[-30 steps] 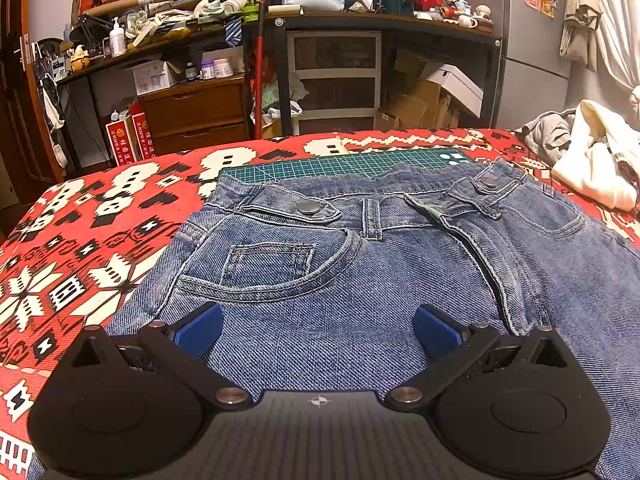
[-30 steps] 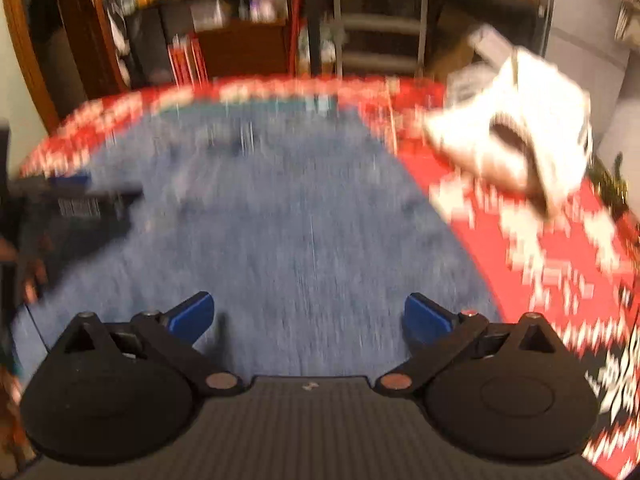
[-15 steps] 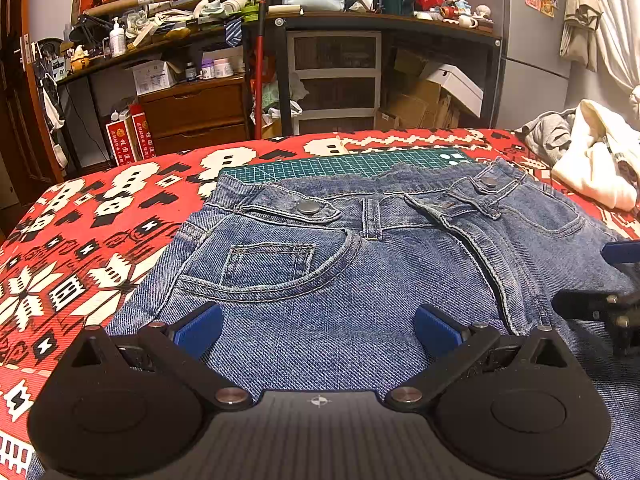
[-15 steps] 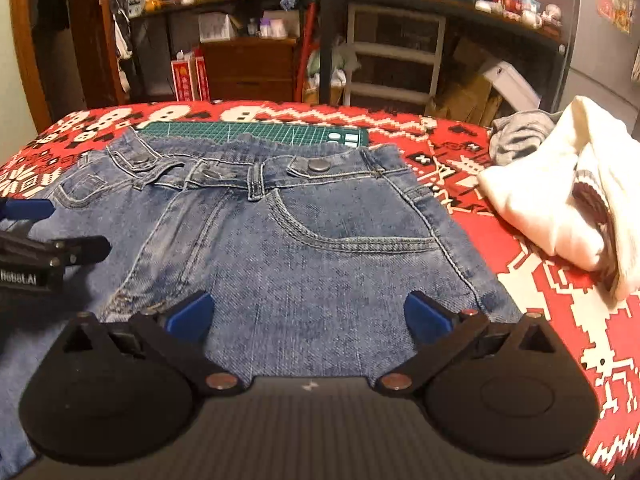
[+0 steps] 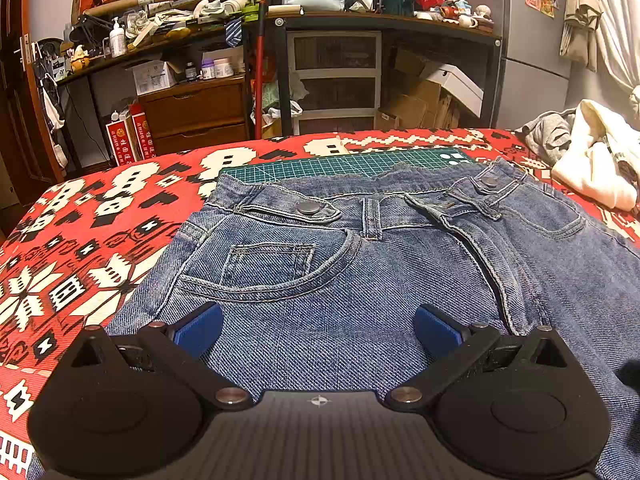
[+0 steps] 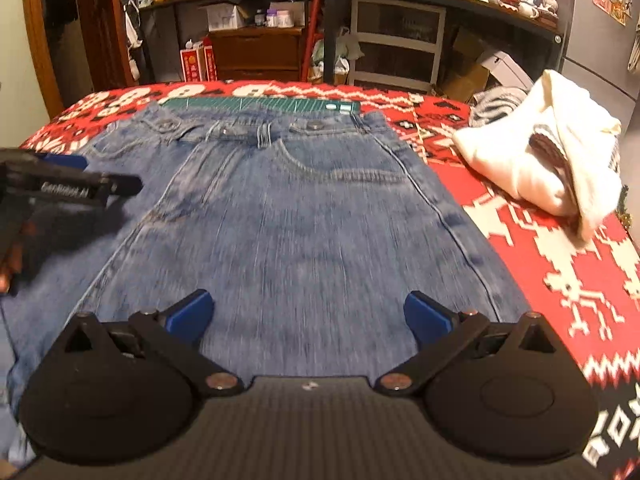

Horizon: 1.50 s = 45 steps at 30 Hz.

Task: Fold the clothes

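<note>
Red patterned bedding [image 5: 100,216] is carrying the jeans [image 5: 360,280], lying flat and waist-far, ready for folding. Both grippers, left [image 5: 316,330] and right [image 6: 306,316], are hovering over the denim with jaws spread wide, gripping nothing.

A red blanket [image 5: 100,240] with white and black knitted-style patterns covers the bed. A green cutting mat [image 5: 344,162] lies flat on it — only its far strip shows. Beyond the bed stand a wooden chest of drawers [image 5: 192,114], a black shelf unit [image 5: 384,24] crowded with clutter, translucent plastic drawers [image 5: 336,80] and cardboard boxes [image 5: 432,96] — a red-handled pole [image 5: 260,64] leans upright between them.
</note>
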Tool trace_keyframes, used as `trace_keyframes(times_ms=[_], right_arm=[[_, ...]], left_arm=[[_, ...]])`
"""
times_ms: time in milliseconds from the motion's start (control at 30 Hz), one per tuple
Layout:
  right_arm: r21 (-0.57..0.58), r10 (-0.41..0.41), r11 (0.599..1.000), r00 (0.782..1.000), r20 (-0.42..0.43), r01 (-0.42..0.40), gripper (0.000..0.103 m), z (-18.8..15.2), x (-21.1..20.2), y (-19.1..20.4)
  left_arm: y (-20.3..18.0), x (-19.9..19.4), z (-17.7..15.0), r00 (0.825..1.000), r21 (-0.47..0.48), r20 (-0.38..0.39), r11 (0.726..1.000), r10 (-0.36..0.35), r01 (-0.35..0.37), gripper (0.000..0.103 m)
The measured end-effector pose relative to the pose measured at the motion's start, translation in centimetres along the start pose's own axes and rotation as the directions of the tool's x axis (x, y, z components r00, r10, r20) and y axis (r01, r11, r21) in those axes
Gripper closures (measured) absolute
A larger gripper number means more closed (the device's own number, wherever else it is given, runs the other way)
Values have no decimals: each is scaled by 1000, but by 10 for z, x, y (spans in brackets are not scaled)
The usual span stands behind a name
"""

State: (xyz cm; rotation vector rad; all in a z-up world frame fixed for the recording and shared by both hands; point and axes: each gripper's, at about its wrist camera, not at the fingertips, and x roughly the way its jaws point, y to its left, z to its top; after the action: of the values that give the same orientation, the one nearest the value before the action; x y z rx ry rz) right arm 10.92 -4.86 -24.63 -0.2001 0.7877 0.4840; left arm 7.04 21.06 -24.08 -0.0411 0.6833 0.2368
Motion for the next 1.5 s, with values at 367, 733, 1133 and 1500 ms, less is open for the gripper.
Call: trace_keyframes(times_ms=[367,733,1133,1500], right_arm=[[75,6,997,993,-119,3,0,5,-15,-11],[-2,-33,999,999,3,33,0,60,26,-4],[-11,20,1000,998,59,-20,0,21,29,-14],[-26,44,999,999,9,-44,0,-23,-25,-19]], left_arm=[[-1,0,0,1000,1,0,1000,-1,1,0],[0,0,0,1000,1,0,1000,-1,1,0],[-1,0,0,1000,0,0,1000,-2,2,0],[-2,0,1,1000,9,-4,1000,2,-2,0]])
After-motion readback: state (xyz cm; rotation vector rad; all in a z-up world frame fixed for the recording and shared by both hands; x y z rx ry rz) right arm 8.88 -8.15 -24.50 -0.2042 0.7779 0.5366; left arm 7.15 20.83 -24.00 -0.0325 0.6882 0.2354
